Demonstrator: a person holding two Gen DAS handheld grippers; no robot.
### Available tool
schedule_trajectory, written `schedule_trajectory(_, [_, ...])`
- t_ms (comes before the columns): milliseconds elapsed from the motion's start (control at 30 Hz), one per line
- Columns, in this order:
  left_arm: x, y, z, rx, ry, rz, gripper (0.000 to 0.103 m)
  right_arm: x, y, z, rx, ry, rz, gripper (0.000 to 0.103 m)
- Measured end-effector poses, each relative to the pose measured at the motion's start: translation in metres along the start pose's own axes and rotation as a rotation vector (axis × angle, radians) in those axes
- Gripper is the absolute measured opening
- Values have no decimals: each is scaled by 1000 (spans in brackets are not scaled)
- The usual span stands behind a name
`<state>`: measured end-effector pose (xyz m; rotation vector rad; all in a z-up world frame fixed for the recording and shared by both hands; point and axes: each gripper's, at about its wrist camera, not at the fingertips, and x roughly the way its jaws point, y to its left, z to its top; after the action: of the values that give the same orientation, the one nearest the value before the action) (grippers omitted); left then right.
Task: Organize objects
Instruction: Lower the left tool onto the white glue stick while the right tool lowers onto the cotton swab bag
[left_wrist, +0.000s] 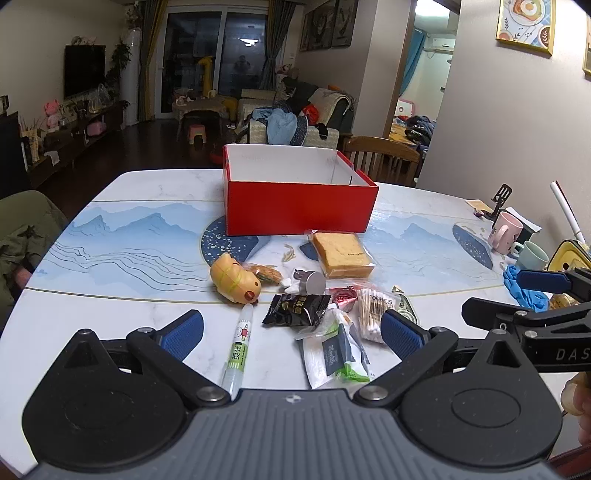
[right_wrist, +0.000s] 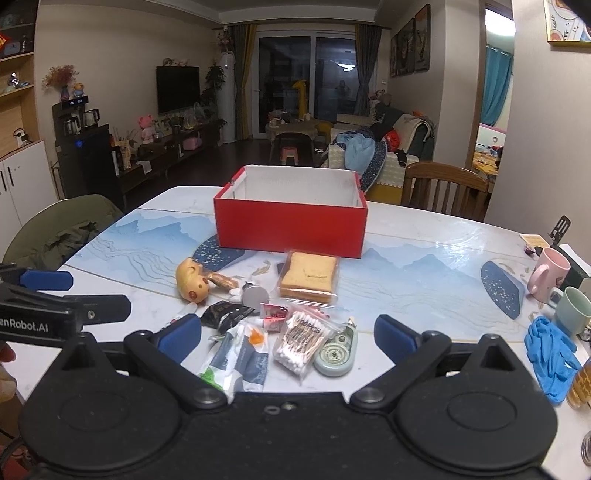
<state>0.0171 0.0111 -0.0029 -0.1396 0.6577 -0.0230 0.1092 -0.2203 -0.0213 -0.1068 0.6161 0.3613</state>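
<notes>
Left wrist view: left gripper (left_wrist: 291, 334) and right gripper (right_wrist: 288, 338) both spread wide, grasping nothing, items piled between fingers, red box (left_wrist: 299, 210) at 12 o'clock on table (left_wrist: 110, 325).

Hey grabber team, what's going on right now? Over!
Left gripper open, empty. Right gripper open, empty. Red box upright beyond the pile, none of the items visibly in it. Wrapped bread sits in front of the box.

Clutter (left_wrist: 317, 314) blocks path to red box (left_wrist: 295, 206); left tabletop (left_wrist: 122, 258) free.
</notes>
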Motion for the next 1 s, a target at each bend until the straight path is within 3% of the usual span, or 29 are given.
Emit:
schedule_trajectory(367, [27, -3, 8, 22, 46, -9, 103, 25, -11, 3, 8, 37, 14, 98])
schedule_trajectory(567, [55, 12, 10, 5, 97, 10, 103, 59, -28, 6, 42, 109, 12, 97])
schedule_trajectory(1000, [118, 41, -22, -7, 247, 152, 102, 128, -31, -6, -5, 236, 20, 93])
